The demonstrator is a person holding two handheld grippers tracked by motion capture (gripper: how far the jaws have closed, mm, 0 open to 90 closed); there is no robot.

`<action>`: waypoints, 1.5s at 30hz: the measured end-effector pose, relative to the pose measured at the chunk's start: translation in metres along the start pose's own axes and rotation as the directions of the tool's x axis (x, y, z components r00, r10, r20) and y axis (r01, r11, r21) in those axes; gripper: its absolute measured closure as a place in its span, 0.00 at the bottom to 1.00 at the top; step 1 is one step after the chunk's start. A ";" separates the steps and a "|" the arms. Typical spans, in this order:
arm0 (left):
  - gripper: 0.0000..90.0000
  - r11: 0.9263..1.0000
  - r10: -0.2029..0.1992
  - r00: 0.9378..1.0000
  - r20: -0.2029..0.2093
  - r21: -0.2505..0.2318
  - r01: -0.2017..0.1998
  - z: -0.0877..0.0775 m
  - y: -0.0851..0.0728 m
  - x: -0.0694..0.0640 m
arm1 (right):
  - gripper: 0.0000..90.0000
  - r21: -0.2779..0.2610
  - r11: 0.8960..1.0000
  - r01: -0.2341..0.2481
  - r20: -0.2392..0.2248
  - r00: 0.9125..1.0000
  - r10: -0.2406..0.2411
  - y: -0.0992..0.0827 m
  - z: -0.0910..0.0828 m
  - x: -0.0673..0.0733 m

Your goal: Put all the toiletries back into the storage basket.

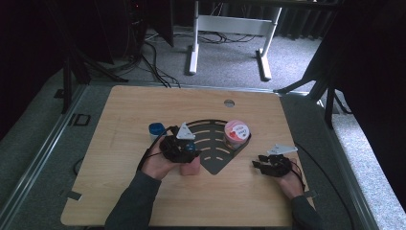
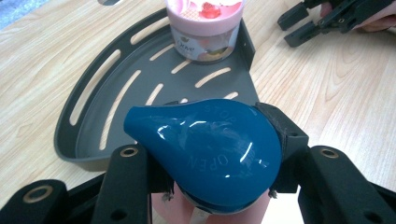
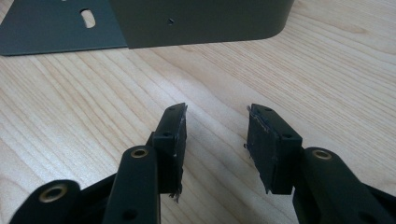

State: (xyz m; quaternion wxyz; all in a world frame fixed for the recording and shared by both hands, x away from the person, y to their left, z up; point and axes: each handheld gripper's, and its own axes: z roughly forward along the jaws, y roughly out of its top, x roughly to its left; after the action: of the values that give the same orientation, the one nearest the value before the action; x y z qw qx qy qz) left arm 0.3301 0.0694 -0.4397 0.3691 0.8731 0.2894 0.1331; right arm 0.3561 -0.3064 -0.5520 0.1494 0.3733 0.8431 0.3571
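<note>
We pinch pink bottle [image 2: 212,205] at blue cap [image 2: 205,151], left gripper [image 1: 179,146] fingers clamped on it, at rack [image 2: 88,140] front edge. Keep upright, set beside jar [image 2: 205,28] inside rack. Right gripper [image 3: 215,140] fingers spread, empty, right of rack.

A light wooden tabletop [image 1: 143,201] with a small round grommet hole [image 1: 229,102] near its far edge. A blue-capped white container [image 1: 156,130] stands on the wood just left of the tray. Beyond the table, grey carpet [image 1: 230,72] carries the white legs of a desk frame [image 1: 194,48] and a tangle of black cables [image 1: 155,64]. Dark curtains [image 1: 373,57] close off the right side, and black stand legs [image 1: 306,79] spread beside them
</note>
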 end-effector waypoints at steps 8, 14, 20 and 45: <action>0.59 1.000 0.015 1.000 0.008 -0.011 -0.015 0.004 0.009 -0.005 | 0.63 -0.001 1.000 -0.003 -0.001 1.000 0.003 0.000 0.000 0.000; 0.59 1.000 0.019 1.000 0.020 -0.016 -0.019 0.008 0.015 -0.007 | 0.63 -0.003 1.000 -0.002 -0.002 1.000 0.002 0.000 0.000 0.000; 0.59 1.000 0.021 0.999 0.026 -0.020 -0.021 0.013 0.021 -0.008 | 0.63 -0.004 1.000 0.000 -0.002 1.000 0.000 -0.001 0.000 0.000; 0.59 1.000 0.005 0.999 0.033 -0.031 -0.004 0.029 0.036 -0.004 | 0.63 -0.004 1.000 0.000 -0.002 1.000 0.000 -0.001 0.000 0.000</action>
State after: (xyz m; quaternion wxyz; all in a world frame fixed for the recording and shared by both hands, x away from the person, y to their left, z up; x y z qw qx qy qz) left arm 0.3547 0.0303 -0.4335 0.3871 0.8700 0.2791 0.1237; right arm 0.3558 -0.3067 -0.5525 0.1493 0.3728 0.8425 0.3592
